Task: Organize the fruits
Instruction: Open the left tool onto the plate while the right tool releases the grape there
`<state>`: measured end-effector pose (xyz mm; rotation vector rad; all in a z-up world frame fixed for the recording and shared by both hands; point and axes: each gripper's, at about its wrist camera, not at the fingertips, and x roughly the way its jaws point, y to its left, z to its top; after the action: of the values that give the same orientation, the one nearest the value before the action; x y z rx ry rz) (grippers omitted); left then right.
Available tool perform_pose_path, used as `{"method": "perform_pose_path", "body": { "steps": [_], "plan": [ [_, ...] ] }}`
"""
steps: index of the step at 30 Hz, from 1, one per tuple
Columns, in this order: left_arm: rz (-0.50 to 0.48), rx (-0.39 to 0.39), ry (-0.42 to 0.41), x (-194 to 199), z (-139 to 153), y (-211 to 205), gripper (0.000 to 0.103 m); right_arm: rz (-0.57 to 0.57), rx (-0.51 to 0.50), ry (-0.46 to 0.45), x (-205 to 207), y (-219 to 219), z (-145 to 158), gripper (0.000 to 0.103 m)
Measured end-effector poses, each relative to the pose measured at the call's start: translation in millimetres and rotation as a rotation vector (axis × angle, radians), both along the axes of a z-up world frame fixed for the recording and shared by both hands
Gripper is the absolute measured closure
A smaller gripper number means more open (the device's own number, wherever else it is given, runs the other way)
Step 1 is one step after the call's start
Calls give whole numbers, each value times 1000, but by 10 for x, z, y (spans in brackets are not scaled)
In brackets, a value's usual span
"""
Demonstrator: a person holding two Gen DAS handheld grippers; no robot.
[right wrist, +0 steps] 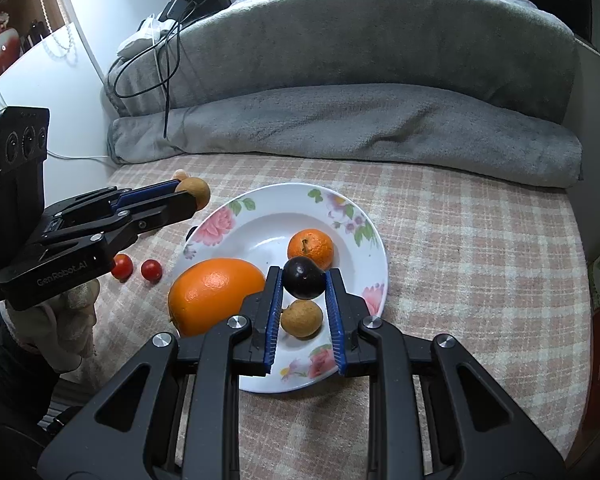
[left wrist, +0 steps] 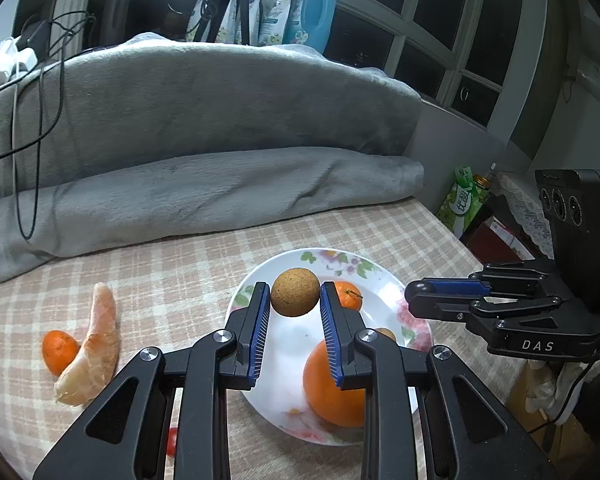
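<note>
Both your hands are loaded. The left hand-held gripper [left wrist: 295, 294] is closed on a brown fruit [left wrist: 295, 292], round w/ rough dull skin, held above the far part of the plate [left wrist: 383, 280]. The right hand-held gripper [right wrist: 303, 285] is closed on a dark plum [right wrist: 303, 282], smooth and shiny, held over the plate's near side.

Risks, as I judge: both fruits are pinched only at the pad tips, so a quick tilt may let one roll out. The plum hangs directly above a second brown fruit [right wrist: 301, 318]; released from here it can hit it and bounce to the checked bed cover [right wrist: 459, 260]. The big orange [right wrist: 216, 294] leans on the rim and takes much room. A small orange [right wrist: 311, 249] is already inside.

Outside the plate yet: two cherry tomatoes [right wrist: 136, 268], another small orange [left wrist: 59, 350] touching a peeled fruit segment [left wrist: 94, 350].
</note>
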<state>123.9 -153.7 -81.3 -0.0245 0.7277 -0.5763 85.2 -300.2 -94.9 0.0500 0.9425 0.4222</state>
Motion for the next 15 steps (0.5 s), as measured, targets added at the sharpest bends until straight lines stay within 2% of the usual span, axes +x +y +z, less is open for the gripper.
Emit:
{"method": "perform_pose_path", "body": {
  "steps": [4, 6, 7, 9, 12, 15],
  "plan": [
    [-1, -1, 2, 3, 3, -4, 79, 1, -1, -1, 6, 3, -4, 79],
    [-3, -1, 1, 0, 5, -8, 79, 2, -1, -2, 8, 3, -2, 75],
    [-2, -1, -1, -3, 8, -11, 79, 0, -2, -5, 5, 2, 2, 61],
    [-3, -1, -2, -4, 10, -12, 79, -7, -4, -25, -10, -2, 23, 41],
    [-1, -2, -6, -10, 25, -11, 78, -9, -7, -40, -22, -8, 61, 40],
    [-1, -5, -11, -20, 42, -4, 63, -16, -12, -47, -26, -20, 82, 37]
  ]
}}
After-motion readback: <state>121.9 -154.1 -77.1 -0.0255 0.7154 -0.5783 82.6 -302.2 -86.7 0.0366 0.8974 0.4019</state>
